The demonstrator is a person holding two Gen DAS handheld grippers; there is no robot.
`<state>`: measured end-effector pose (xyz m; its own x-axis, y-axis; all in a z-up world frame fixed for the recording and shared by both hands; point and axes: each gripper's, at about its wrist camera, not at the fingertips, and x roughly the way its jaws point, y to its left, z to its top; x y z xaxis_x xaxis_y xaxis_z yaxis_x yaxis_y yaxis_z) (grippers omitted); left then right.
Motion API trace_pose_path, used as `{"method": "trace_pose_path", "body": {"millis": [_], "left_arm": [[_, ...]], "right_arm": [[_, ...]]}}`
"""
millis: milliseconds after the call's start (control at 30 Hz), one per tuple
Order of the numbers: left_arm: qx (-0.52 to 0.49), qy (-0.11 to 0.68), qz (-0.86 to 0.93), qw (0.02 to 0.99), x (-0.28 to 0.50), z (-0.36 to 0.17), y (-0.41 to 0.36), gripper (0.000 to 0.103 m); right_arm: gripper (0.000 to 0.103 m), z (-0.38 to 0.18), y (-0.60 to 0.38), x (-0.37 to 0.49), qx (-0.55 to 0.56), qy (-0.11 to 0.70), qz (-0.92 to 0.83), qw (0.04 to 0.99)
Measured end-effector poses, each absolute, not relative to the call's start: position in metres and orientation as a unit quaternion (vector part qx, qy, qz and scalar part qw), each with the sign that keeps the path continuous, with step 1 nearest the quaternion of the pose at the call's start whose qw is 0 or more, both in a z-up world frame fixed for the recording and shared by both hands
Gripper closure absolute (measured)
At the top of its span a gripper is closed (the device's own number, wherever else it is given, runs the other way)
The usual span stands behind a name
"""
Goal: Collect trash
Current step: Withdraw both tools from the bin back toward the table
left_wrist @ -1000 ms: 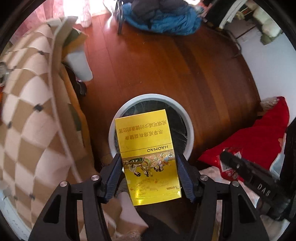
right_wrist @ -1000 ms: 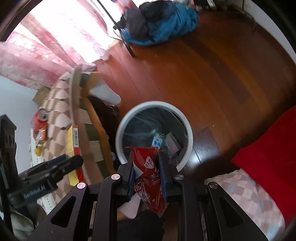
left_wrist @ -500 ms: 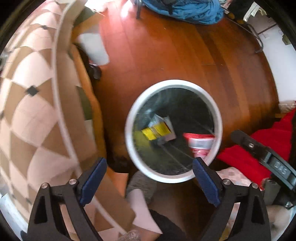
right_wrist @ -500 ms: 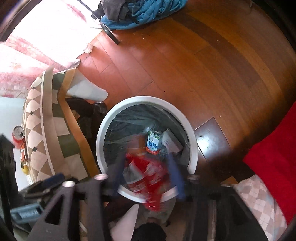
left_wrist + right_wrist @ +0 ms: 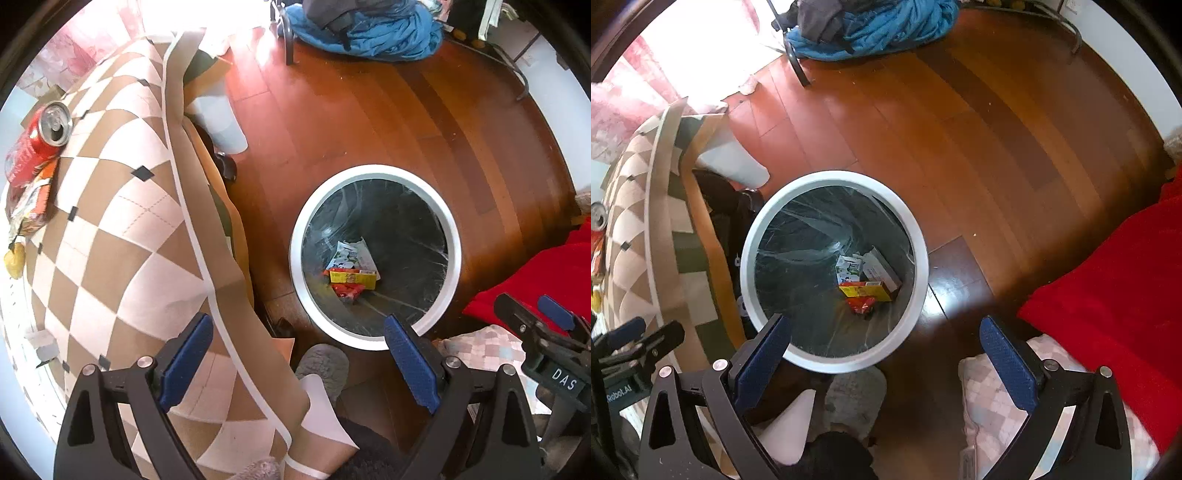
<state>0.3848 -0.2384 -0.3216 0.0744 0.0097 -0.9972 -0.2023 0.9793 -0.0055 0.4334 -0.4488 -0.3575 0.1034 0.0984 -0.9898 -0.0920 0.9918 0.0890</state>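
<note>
A round white-rimmed trash bin (image 5: pixel 299 236) (image 5: pixel 923 258) with a clear liner stands on the wooden floor. At its bottom lie the yellow box (image 5: pixel 352 278) (image 5: pixel 864 290), the red snack bag (image 5: pixel 347 291) (image 5: pixel 860 304) and white cartons (image 5: pixel 849 267). My left gripper (image 5: pixel 299 350) is open and empty, over the tablecloth edge left of the bin. My right gripper (image 5: pixel 884 349) is open and empty above the bin's near rim. On the table a red can (image 5: pixel 44 129), an orange wrapper (image 5: pixel 31 203) and a yellow scrap (image 5: pixel 14 260) lie at the far left.
A checked tablecloth (image 5: pixel 110 221) covers the table on the left. A red blanket (image 5: pixel 1108 295) lies on the right. A blue jacket heap (image 5: pixel 369 29) and chair leg stand at the back. My slippered feet (image 5: pixel 849 398) are below the bin.
Both grippers opened: the yellow box left the left one and the red bag left the right one, and both now lie in the bin. The left gripper swung left toward the table.
</note>
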Motion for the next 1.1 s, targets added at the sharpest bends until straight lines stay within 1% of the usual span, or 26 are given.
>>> {"method": "trace_pose_path", "body": {"millis": [367,667,767,900,1000,1100], "left_arm": [[-0.069,0.642,0.063,0.761,0.363,-0.268,-0.242,0.008],[-0.077,0.592,0.064,0.8,0.334,-0.192,-0.236,0.008],[-0.09,0.568,0.07,0.815,0.318,-0.161,-0.221,0.008],[-0.107,0.543,0.091,0.828,0.298,-0.135,-0.188,0.008],[-0.123,0.534,0.118,0.828,0.278,-0.128,-0.151,0.008],[-0.127,0.53,0.167,0.822,0.247,-0.134,-0.105,0.008]], "right_arm": [[0.0,-0.305,-0.448,0.411,-0.008,0.646,0.062,0.761],[0.0,-0.232,-0.444,0.387,0.003,0.603,0.065,0.795],[0.0,-0.201,-0.436,0.376,0.016,0.586,0.073,0.807],[0.0,-0.161,-0.417,0.361,0.022,0.56,0.09,0.823],[0.0,-0.137,-0.39,0.351,0.024,0.549,0.114,0.828],[0.0,-0.127,-0.348,0.34,0.01,0.546,0.152,0.824]]}}
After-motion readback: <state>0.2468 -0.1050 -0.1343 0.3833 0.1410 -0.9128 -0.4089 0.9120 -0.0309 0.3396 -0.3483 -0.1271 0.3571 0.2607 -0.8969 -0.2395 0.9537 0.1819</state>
